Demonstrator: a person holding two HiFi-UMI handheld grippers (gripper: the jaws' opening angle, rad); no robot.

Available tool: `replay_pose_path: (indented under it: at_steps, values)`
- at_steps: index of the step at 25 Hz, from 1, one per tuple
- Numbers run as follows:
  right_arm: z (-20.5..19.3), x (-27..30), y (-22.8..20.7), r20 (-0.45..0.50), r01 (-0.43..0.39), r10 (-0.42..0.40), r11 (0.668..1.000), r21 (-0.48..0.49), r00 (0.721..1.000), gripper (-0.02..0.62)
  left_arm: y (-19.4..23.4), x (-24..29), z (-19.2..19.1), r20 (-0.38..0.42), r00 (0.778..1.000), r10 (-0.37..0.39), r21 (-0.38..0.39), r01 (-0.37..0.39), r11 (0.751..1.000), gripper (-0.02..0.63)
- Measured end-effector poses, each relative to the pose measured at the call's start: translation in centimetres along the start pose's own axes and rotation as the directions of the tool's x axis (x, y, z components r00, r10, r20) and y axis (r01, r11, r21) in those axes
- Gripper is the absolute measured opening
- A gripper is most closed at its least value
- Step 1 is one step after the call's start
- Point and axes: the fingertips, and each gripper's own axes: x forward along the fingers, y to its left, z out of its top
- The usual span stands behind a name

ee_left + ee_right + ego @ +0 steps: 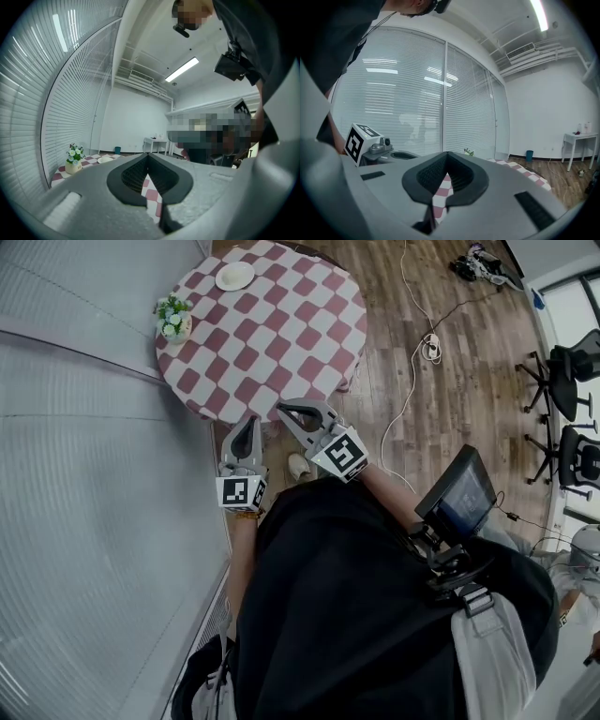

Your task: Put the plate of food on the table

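My left tool point(250, 421) and right tool point(284, 409) hover side by side at the near edge of the round checkered worktop point(281, 343), each with its jaws pressed together and nothing between them. The white plate point(234, 277) sits on the worktop's far side, well apart from both tools. A small pot of flowers point(174, 321) stands at the left rim.

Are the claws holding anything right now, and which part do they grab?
Nothing is held. The left claw and the right claw are both shut and empty. The plate sits on the table, apart from both.
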Motion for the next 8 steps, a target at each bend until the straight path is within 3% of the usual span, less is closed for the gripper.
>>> replay_pose_path:
  at_steps: [8]
  values:
    - [-0.29,0.94,0.22,-0.009,-0.041,0.041,0.999,-0.002,0.999,0.009,1.02,-0.39,-0.93,-0.023,0.999,0.043,-0.013,-0.043,0.999,0.006]
